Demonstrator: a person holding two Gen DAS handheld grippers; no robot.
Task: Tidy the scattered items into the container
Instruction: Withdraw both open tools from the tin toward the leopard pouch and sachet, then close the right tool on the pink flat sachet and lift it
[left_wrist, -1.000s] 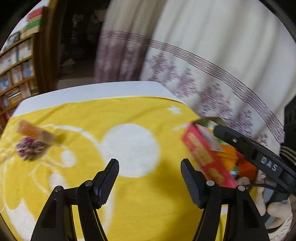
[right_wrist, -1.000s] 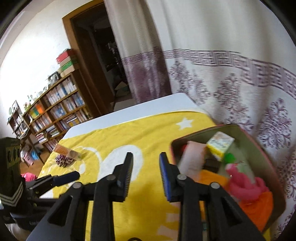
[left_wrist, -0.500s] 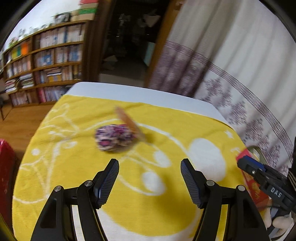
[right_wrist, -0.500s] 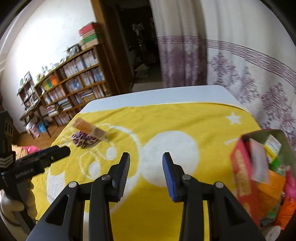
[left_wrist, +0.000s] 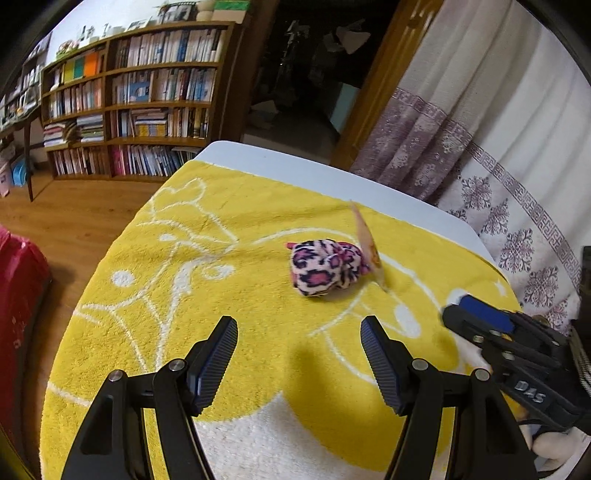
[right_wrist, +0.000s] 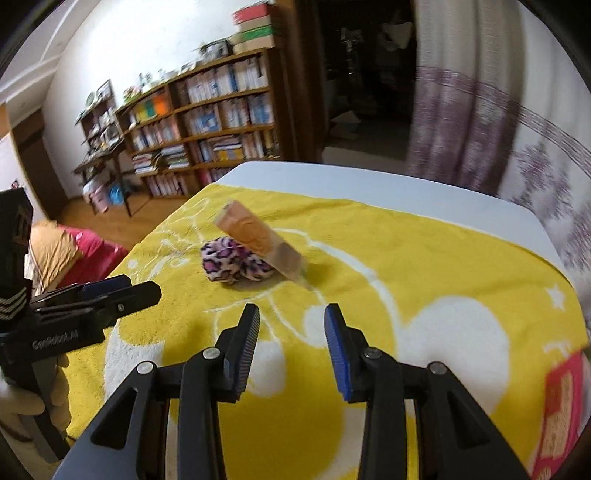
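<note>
Now, left gripper (left_wrist: 299, 354): jaws spread wide with nothing between them, low centre of the left wrist view, pointing down at the yellow towel (left_wrist: 229, 280).
Right gripper (right_wrist: 291, 343): jaws part open and bare, low centre of the right wrist view; narrower than the left pair.
Each seen by the other: the right gripper's blue-padded tip enters the left wrist view at the right edge; the left gripper enters the right wrist view at the left edge, with a gloved hand (right_wrist: 22, 402) below it.
Leopard-print pouch (left_wrist: 325, 267): soft pink and black bundle lying on the towel, just above centre of the left wrist view, ahead of both grippers and apart from them.
Orange packet (right_wrist: 258, 236): flat sachet leaning tilted against the pouch, touching it, one end raised; centre of the right wrist view.
Container: mostly out of frame; only a red box (right_wrist: 561, 402) shows at the lower right edge of the right wrist view, well apart from the pouch.
Table (right_wrist: 369, 184): white top showing beyond the towel's far edge.
Step in hand: I judge this the approach to the last two loose items, neither yet touched.
Next move: probably lower one pair around the pouch or packet; the leaning packet may slip if the pouch is lifted first.
</note>
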